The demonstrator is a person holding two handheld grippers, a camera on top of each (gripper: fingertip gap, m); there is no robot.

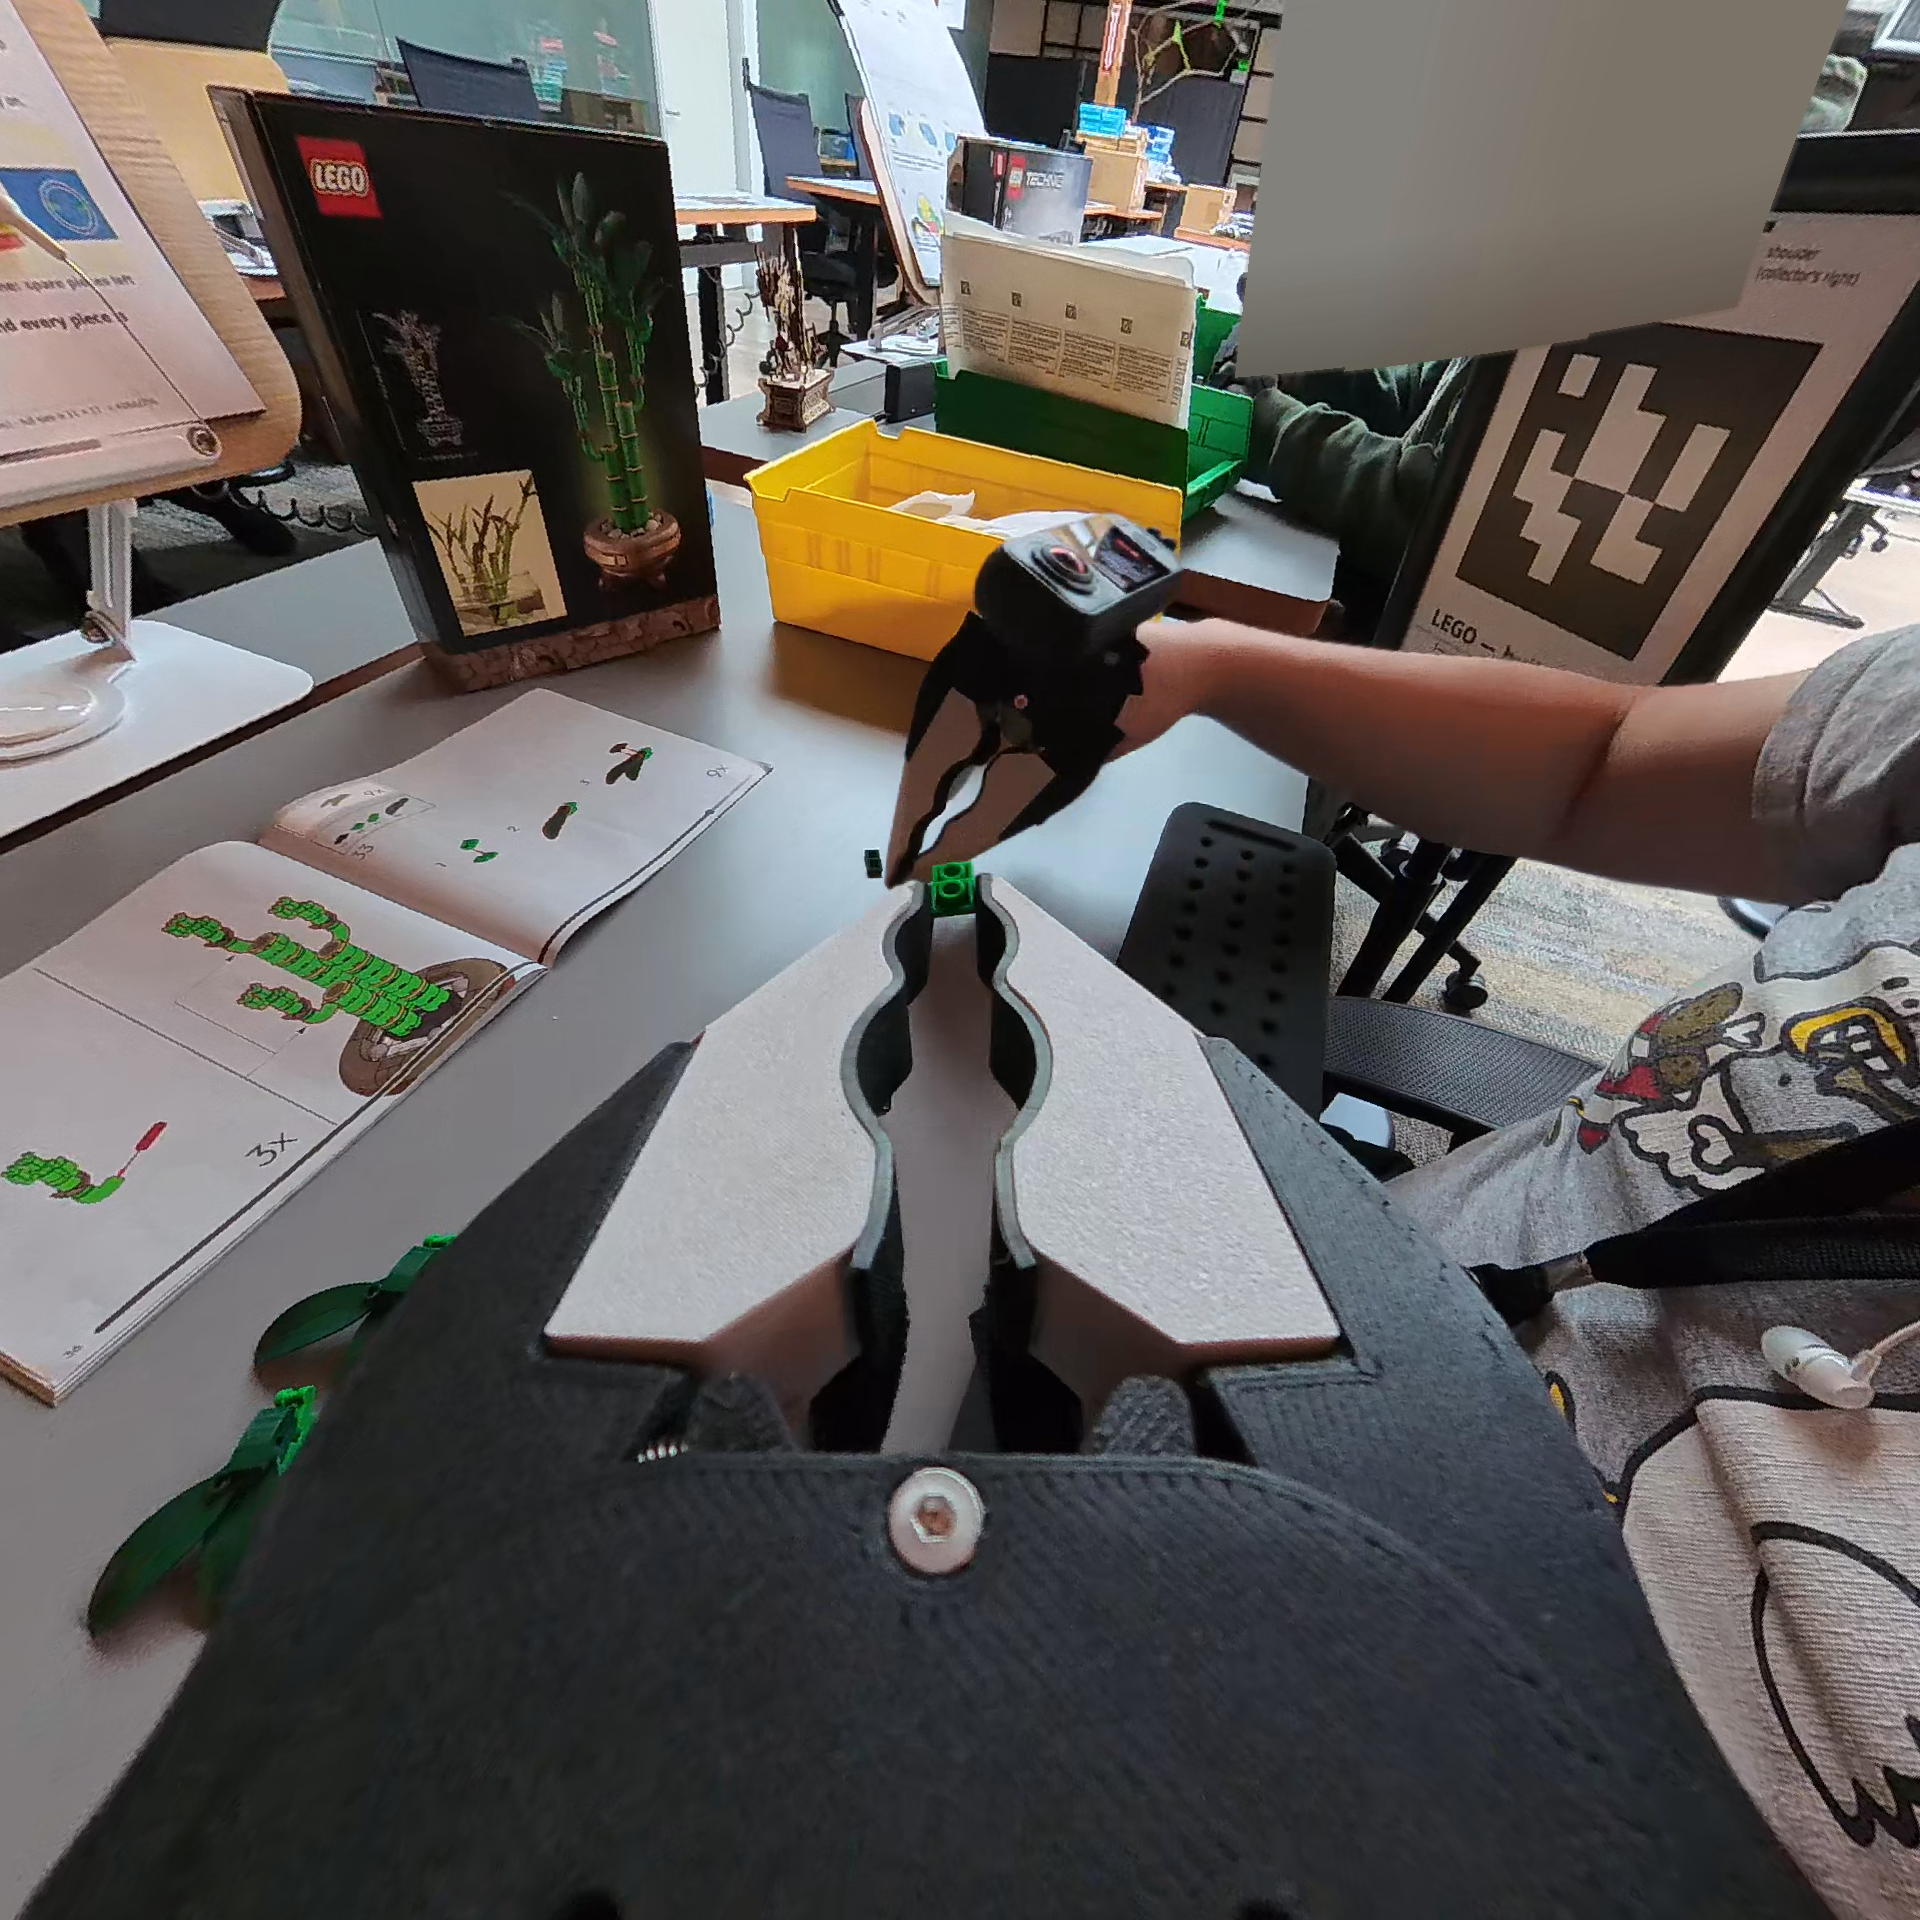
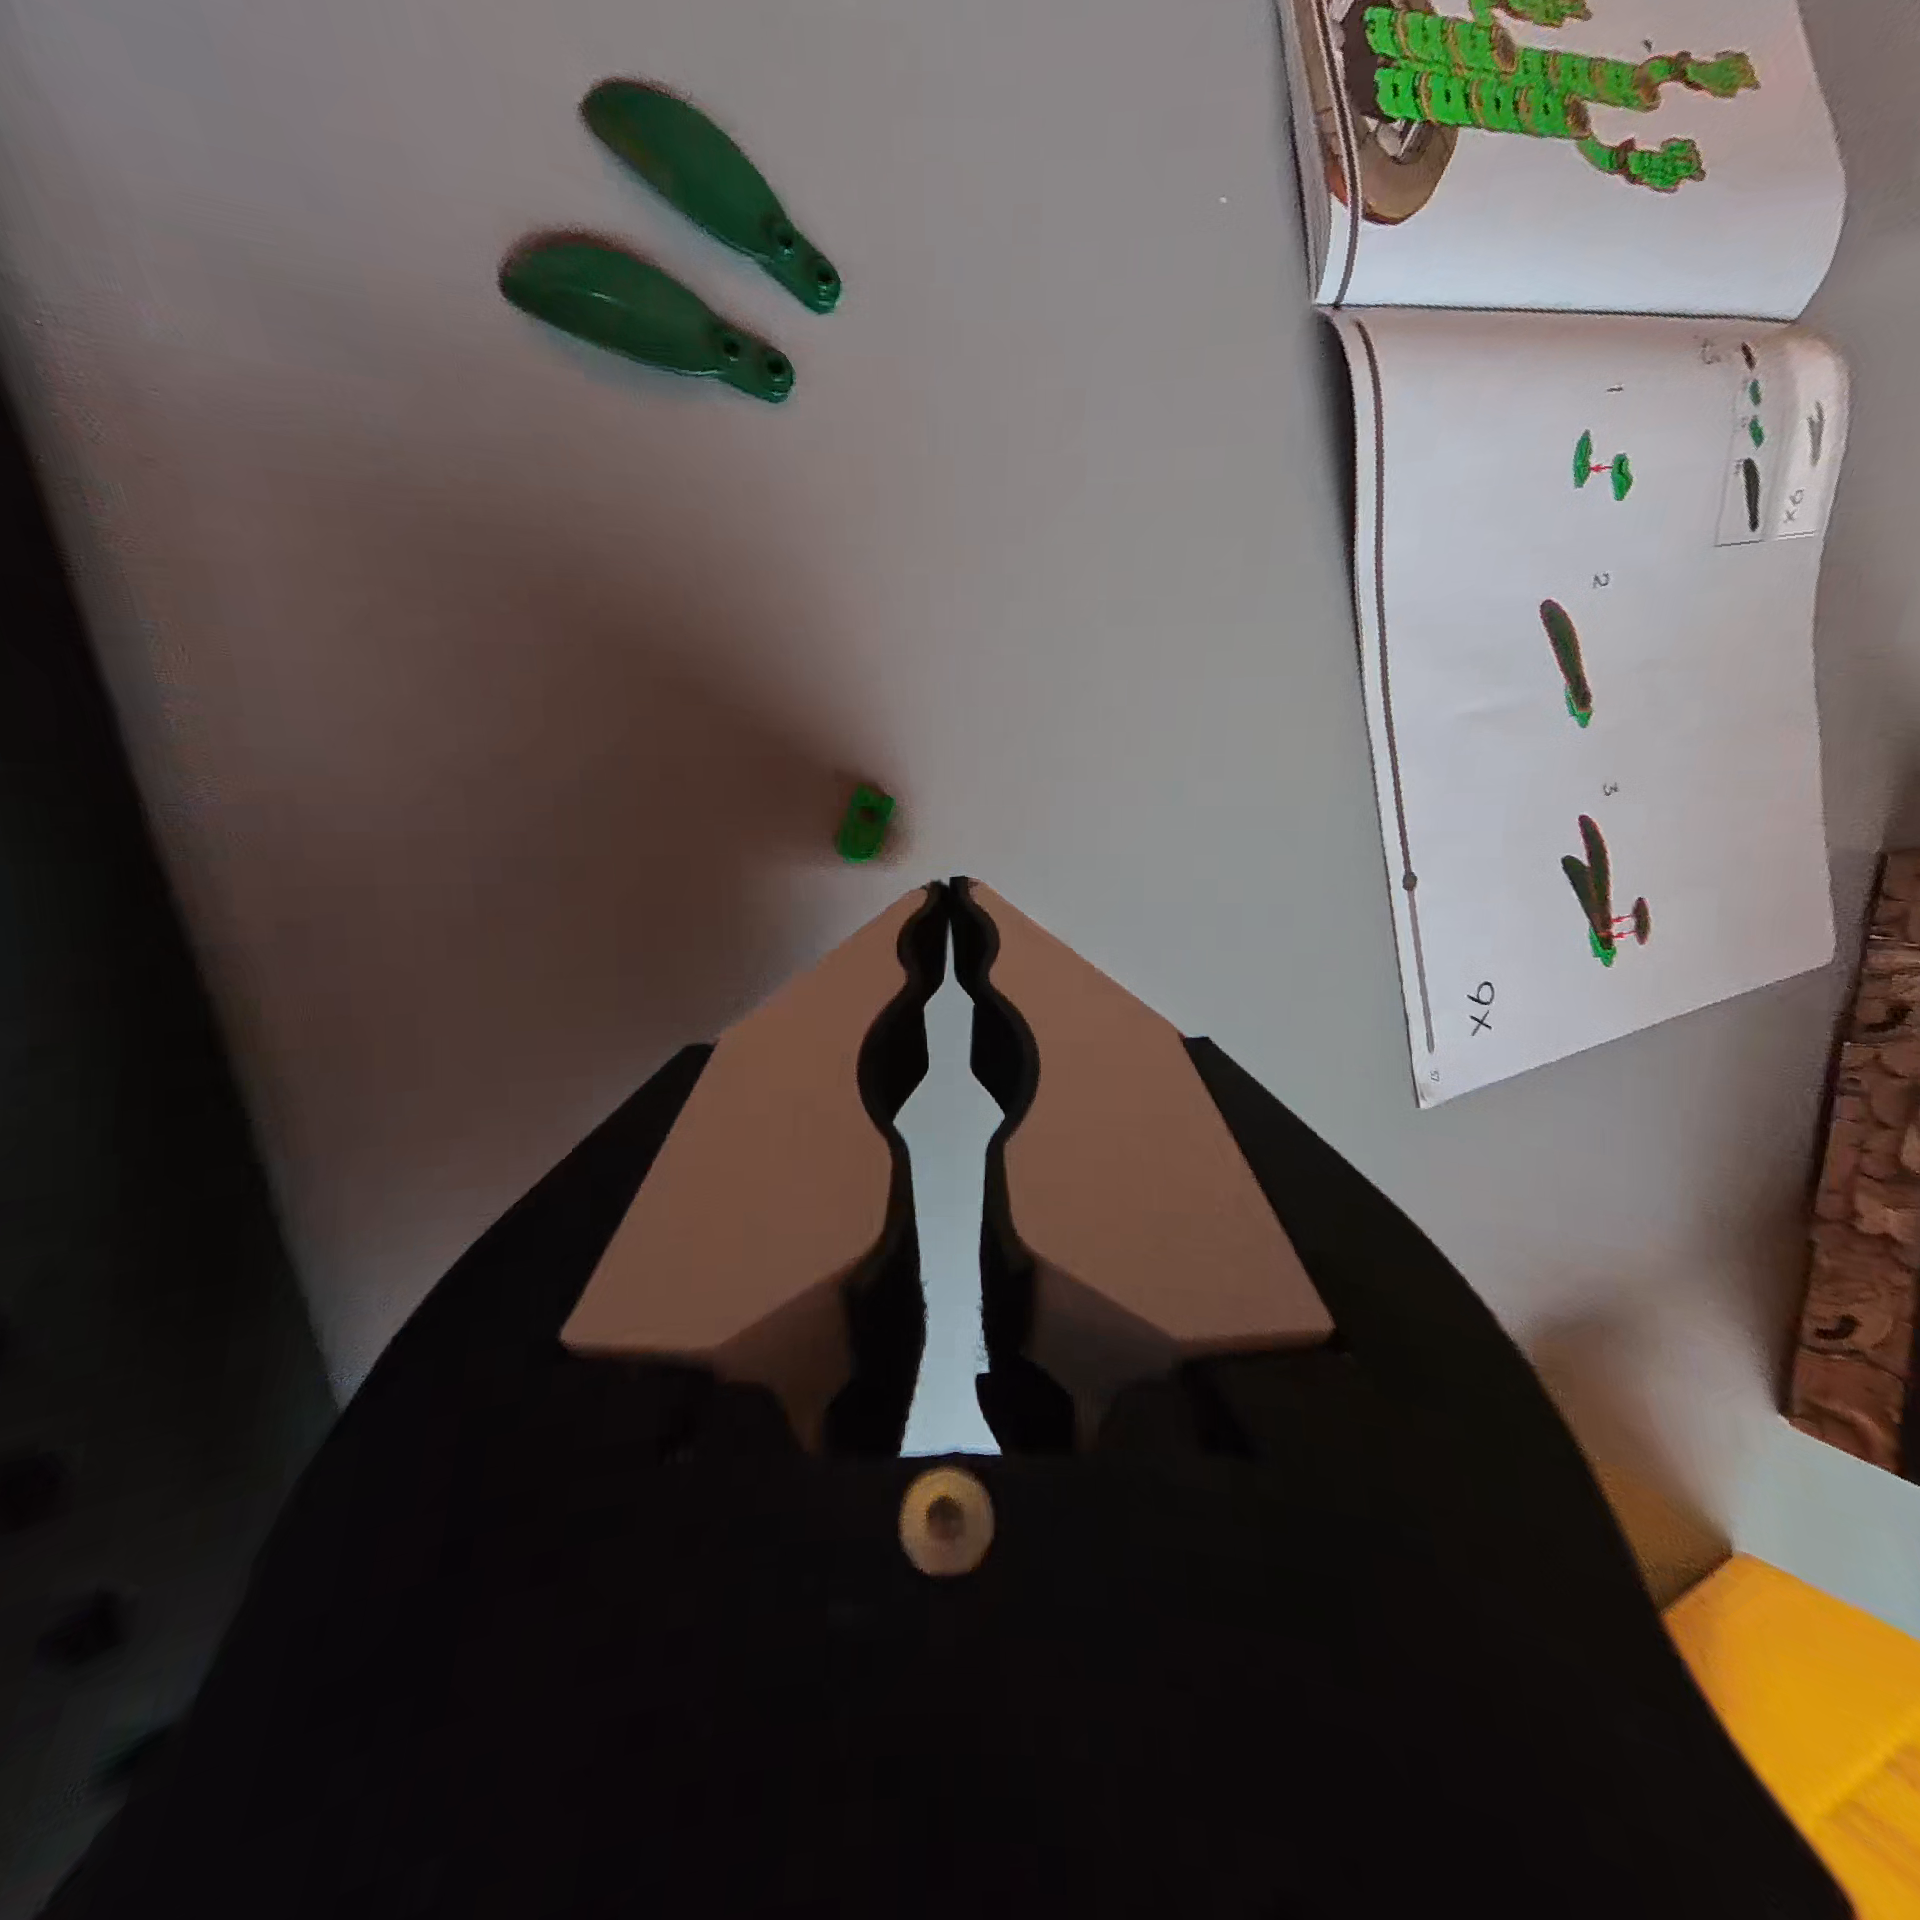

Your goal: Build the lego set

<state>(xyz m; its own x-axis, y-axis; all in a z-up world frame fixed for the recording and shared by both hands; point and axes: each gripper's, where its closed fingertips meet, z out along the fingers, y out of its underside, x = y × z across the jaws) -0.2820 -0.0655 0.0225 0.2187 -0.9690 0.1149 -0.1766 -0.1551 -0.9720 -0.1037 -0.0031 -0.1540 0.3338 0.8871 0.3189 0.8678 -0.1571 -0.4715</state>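
Observation:
My left gripper is shut on a small bright green brick, studs up, held above the dark table. My right gripper hangs tips-down just left of that brick, and its fingertips meet. In the right wrist view the right gripper is shut with nothing visible between the tips. A bright green piece shows just left of them, at the end of a blurred brown shape. A tiny dark green piece lies on the table by the right fingertips. Two dark green leaves lie farther off.
An open instruction booklet lies on the left of the table. The set's box and a yellow bin stand at the back. Green leaf assemblies lie near the front edge. A black chair and a person's arm are at the right. The left gripper's tips are roughly 25 cm from the right gripper's.

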